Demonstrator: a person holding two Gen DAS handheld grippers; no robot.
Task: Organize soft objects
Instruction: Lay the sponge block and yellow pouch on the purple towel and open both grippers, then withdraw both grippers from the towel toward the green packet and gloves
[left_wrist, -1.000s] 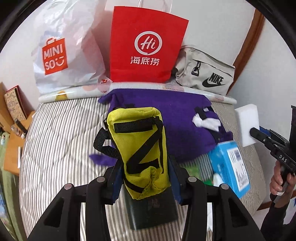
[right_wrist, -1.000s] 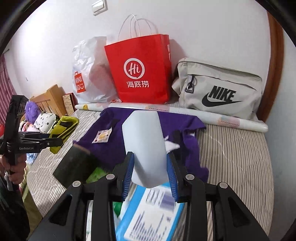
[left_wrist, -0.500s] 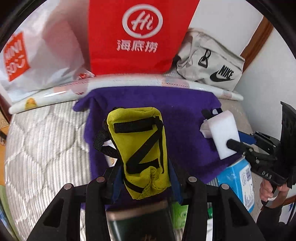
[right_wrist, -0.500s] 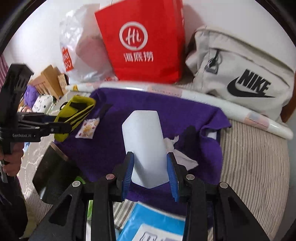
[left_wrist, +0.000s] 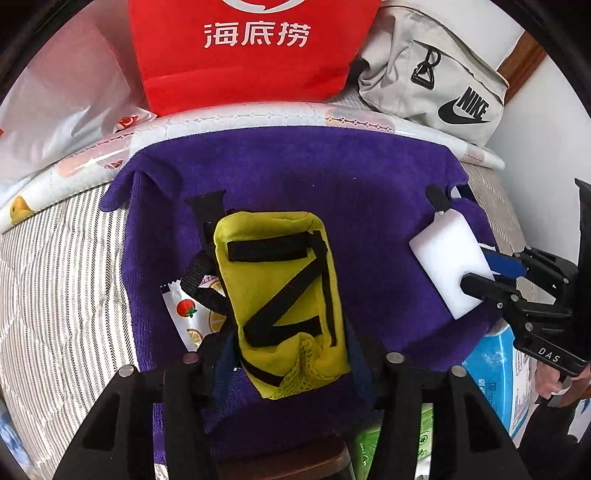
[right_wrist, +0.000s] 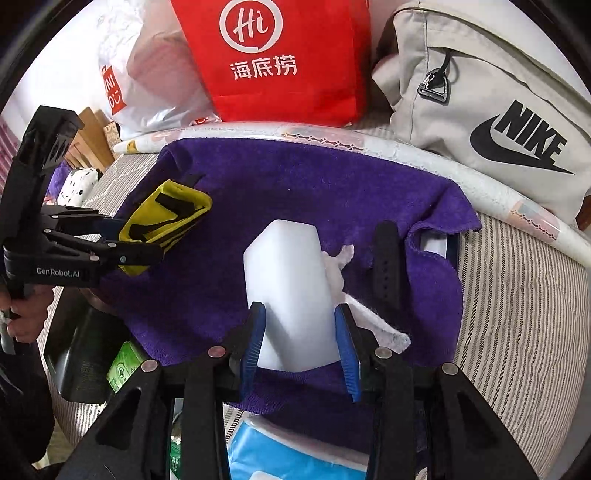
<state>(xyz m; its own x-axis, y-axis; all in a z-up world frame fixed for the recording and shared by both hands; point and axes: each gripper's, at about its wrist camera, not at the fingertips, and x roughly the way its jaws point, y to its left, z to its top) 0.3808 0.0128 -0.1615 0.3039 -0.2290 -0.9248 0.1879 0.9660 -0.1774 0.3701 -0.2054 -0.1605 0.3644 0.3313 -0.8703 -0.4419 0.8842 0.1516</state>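
A yellow pouch with black straps lies lengthwise on the purple towel. It sits between the fingers of my left gripper, whose jaws are opening; a dark gap shows beside the left pad. My right gripper is shut on a white sponge block, pads against its sides, the jaws just starting to ease apart. The sponge's far end is down on the towel. The right wrist view shows the left gripper and pouch at the left. The left wrist view shows the sponge and right gripper at the right.
A red paper bag, a grey Nike bag and a white plastic bag stand behind a rolled mat. On the striped mattress lie a snack packet, a black strap, a blue tissue pack and a dark box.
Both grippers came forward and down over the purple towel. The pouch now rests on it and the left jaws have widened. The sponge's tip has come down onto the towel.
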